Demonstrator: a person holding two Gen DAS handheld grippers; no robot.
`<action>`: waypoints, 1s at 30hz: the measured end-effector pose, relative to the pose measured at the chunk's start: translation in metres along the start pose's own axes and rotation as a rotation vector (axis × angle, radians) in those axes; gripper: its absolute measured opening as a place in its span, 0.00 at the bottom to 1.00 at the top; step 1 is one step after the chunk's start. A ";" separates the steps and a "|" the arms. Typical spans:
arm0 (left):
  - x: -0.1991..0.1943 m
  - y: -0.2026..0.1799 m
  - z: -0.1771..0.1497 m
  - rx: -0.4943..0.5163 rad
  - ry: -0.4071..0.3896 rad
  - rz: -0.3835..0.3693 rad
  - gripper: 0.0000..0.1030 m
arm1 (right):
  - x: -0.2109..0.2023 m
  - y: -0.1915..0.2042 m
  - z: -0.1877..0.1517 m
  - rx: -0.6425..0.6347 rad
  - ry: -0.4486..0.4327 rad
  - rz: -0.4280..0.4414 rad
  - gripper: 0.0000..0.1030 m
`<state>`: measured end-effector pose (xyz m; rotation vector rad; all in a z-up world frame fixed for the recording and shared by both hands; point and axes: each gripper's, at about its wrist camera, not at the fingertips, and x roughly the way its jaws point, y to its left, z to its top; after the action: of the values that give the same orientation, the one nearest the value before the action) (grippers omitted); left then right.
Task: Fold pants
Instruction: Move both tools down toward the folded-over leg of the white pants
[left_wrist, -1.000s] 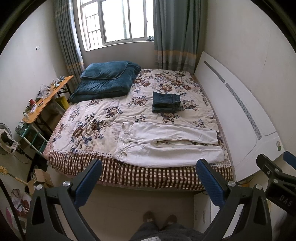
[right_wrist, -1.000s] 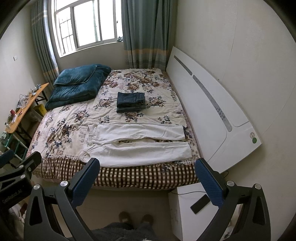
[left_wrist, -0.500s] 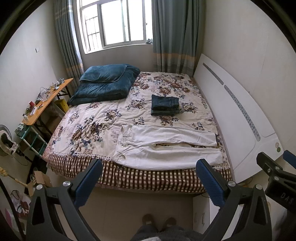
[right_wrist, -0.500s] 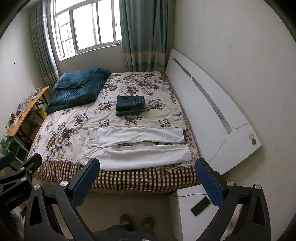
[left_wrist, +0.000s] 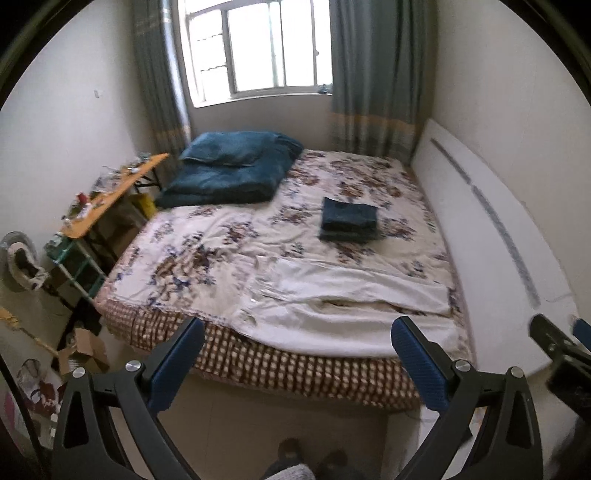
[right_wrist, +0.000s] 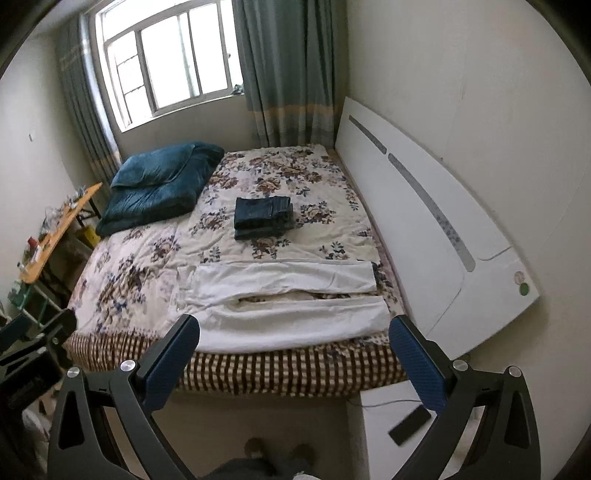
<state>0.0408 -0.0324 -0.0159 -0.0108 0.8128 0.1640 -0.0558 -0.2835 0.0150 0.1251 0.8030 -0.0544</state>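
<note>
Overhead, our left gripper (left_wrist: 297, 334) hangs spread wide and empty; beyond it the white pants (right_wrist: 291, 306) lie flat along the bed's (right_wrist: 280, 373) near edge; our right gripper (right_wrist: 293, 334) gapes empty too.

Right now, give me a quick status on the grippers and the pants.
Left gripper open, empty. Right gripper open, empty. White pants flat at bed edge, unfolded, untouched. Nothing between grippers and pants.

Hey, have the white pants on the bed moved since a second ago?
No. The white cotton pants lie spread flat along the floral bed's near edge, in front of the folded dark blue jeans, as before; only the camera view shifted.
</note>
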 end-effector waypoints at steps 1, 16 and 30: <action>0.008 -0.002 0.002 -0.006 -0.003 0.006 1.00 | 0.010 -0.002 0.002 0.003 0.002 -0.005 1.00; 0.240 -0.026 0.063 0.123 0.198 0.075 1.00 | 0.294 -0.003 0.051 0.020 0.244 -0.046 1.00; 0.554 -0.036 0.138 0.276 0.412 0.055 0.99 | 0.641 0.052 0.118 0.056 0.497 -0.089 1.00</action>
<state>0.5202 0.0209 -0.3239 0.2448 1.2428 0.1010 0.4777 -0.2482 -0.3609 0.1586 1.3036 -0.1337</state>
